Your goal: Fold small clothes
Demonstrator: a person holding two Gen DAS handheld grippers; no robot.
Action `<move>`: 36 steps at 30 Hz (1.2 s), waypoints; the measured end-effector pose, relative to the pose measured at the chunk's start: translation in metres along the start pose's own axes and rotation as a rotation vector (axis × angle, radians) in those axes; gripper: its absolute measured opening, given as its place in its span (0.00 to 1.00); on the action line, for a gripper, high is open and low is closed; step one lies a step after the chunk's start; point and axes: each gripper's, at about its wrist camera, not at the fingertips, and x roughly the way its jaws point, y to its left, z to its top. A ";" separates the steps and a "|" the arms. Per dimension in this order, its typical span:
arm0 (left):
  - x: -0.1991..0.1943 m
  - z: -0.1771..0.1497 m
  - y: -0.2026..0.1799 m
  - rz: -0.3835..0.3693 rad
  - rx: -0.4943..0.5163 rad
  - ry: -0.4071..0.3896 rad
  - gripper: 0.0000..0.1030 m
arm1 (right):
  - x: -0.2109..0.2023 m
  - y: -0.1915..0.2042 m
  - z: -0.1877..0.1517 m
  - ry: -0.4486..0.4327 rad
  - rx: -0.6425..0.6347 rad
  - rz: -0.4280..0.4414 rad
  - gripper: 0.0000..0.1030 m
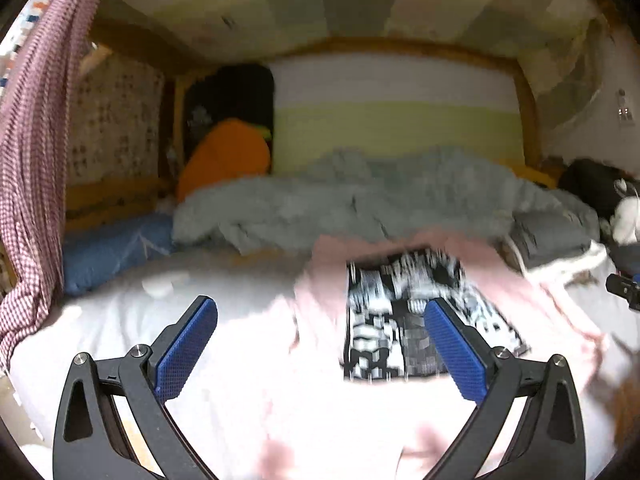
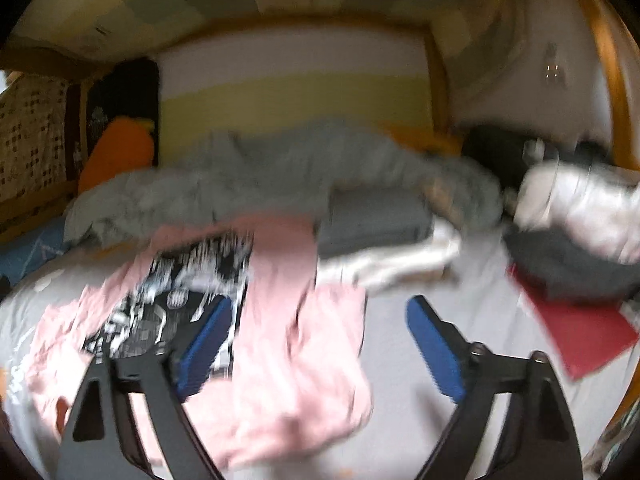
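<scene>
A pink T-shirt (image 1: 320,392) with a black-and-white print (image 1: 400,320) lies rumpled on the white bed sheet (image 1: 120,320). My left gripper (image 1: 320,308) hovers over the shirt's left part, open, with nothing between its blue pads (image 1: 188,348). In the right wrist view the same T-shirt (image 2: 288,360) and its print (image 2: 172,304) lie at lower left. My right gripper (image 2: 320,304) hangs open above the shirt's right edge. Its left pad (image 2: 208,340) is over the print and its right pad (image 2: 436,352) is over bare sheet. Both views are blurred.
A grey blanket (image 1: 360,200) is heaped across the bed behind the shirt. An orange cushion (image 1: 228,152), a blue pillow (image 1: 108,248) and a hanging checked cloth (image 1: 32,160) are at left. Folded grey cloth (image 2: 372,220), white (image 2: 580,200) and dark garments (image 2: 568,264), and a red item (image 2: 576,332) lie at right.
</scene>
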 end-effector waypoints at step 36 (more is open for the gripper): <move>-0.024 -0.069 -0.004 0.087 0.026 0.211 1.00 | -0.047 0.009 -0.074 -0.015 0.092 -0.241 0.68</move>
